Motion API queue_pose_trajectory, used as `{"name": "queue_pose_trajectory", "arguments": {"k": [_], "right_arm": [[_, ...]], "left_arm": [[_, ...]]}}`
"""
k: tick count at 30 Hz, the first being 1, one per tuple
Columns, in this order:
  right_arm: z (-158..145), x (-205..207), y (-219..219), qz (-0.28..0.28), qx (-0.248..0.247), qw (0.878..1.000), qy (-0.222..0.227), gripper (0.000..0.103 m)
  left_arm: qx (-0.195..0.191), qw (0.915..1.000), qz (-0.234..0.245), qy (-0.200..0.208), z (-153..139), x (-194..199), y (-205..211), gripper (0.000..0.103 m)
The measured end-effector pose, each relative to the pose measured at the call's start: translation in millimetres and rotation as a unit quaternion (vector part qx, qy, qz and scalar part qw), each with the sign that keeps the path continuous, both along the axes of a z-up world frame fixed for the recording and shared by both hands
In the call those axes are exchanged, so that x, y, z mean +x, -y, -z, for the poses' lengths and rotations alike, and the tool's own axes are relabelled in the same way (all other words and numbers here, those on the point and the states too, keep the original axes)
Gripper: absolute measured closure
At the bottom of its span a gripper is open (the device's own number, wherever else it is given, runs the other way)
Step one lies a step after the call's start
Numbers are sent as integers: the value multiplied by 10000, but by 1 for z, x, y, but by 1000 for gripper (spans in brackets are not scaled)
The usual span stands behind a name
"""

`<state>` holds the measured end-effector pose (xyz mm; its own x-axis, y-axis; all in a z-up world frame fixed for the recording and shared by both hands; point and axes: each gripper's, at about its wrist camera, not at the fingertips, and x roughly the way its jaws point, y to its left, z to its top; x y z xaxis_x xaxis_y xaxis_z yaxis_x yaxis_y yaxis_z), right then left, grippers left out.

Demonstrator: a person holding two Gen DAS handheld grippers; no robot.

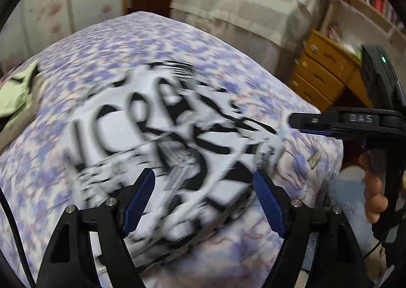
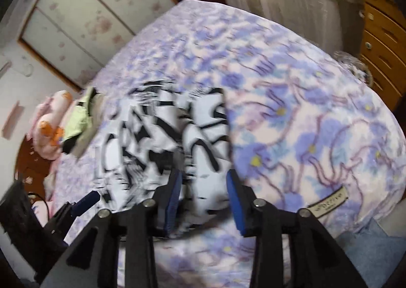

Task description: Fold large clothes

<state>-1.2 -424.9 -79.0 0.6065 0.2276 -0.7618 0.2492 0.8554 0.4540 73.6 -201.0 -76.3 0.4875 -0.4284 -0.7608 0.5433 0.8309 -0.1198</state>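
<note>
A white garment with bold black print [image 1: 162,135] lies folded on a bed covered by a purple flowered blanket [image 1: 101,59]. It also shows in the right wrist view [image 2: 162,140]. My left gripper [image 1: 204,181] is open and empty, its blue pads [image 1: 139,201] spread above the garment's near edge. My right gripper [image 2: 204,184] is open and empty over the garment's near right part; it also shows from the side in the left wrist view [image 1: 312,121]. Both views are motion-blurred.
A light green garment [image 1: 15,95] lies at the bed's far left, also in the right wrist view [image 2: 78,120]. A pink soft toy [image 2: 50,125] sits beyond it. A second bed with a beige cover [image 1: 253,3] and wooden drawers [image 1: 322,72] stand to the right.
</note>
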Motion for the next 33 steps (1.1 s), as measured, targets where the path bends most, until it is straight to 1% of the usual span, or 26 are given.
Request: {"name": "queue_pose_trajectory", "arguments": {"k": [1,4,6,8,10,12,15,17,18,20,21,22,24,25,26,28,29,31,33], "right_arm": [[-3,1,-4,-116,56,9999,24,56],[-1,13,-17,-416,211,9989,-112,52],[7,24,-28,-629,266,9971,-328,52],[18,34,-38,-883,336,9943,-493,52],[26,44,-49,-1052,183,9920,-675,51],[33,55,-58,-1182,-111,9899,-780,50],[42,71,-66,-1314,-257,9864,-950,45],[48,80,-70,-1389,-344,9841,-1049,45],[51,84,-73,-1488,-386,9819,-1104,46],[54,89,-80,-1686,-521,9777,-1137,71],[53,90,-84,-1795,-691,9748,-1129,81],[50,89,-86,-1858,-765,9737,-1077,85],[35,83,-90,-1919,-982,9728,-851,88],[21,75,-90,-1916,-1109,9733,-605,88],[10,69,-88,-1893,-1155,9743,-408,88],[-13,55,-78,-1766,-1095,9782,-14,88],[-19,49,-71,-1664,-1079,9801,78,88],[-21,42,-60,-1509,-1148,9818,122,88],[-14,37,-49,-1405,-1134,9835,65,88]], "left_arm": [[-29,9998,-185,39,-3,0,-14,24],[63,9975,-691,111,0,6,-50,24],[138,9941,-1079,-1,6,15,-76,24],[8,9900,-1397,-201,14,24,-101,24],[-134,9864,-1586,-409,23,34,-117,24],[-179,9826,-1742,-618,33,42,-128,24],[-279,9783,-1855,-879,49,51,-139,24],[-321,9766,-1874,-1001,58,55,-142,24],[-427,9757,-1879,-1040,61,56,-144,24],[-534,9743,-1886,-1105,64,58,-146,24],[-556,9737,-1898,-1134,63,59,-146,24],[-565,9733,-1906,-1147,63,59,-145,24],[-550,9734,-1923,-1119,60,60,-144,24],[-534,9743,-1905,-1077,57,60,-143,24],[-534,9756,-1866,-1030,54,59,-141,24],[-583,9779,-1762,-964,48,59,-135,24],[-606,9794,-1693,-920,45,58,-130,24],[-608,9826,-1551,-826,40,57,-119,24],[-565,9861,-1376,-737,38,55,-105,24]]}}
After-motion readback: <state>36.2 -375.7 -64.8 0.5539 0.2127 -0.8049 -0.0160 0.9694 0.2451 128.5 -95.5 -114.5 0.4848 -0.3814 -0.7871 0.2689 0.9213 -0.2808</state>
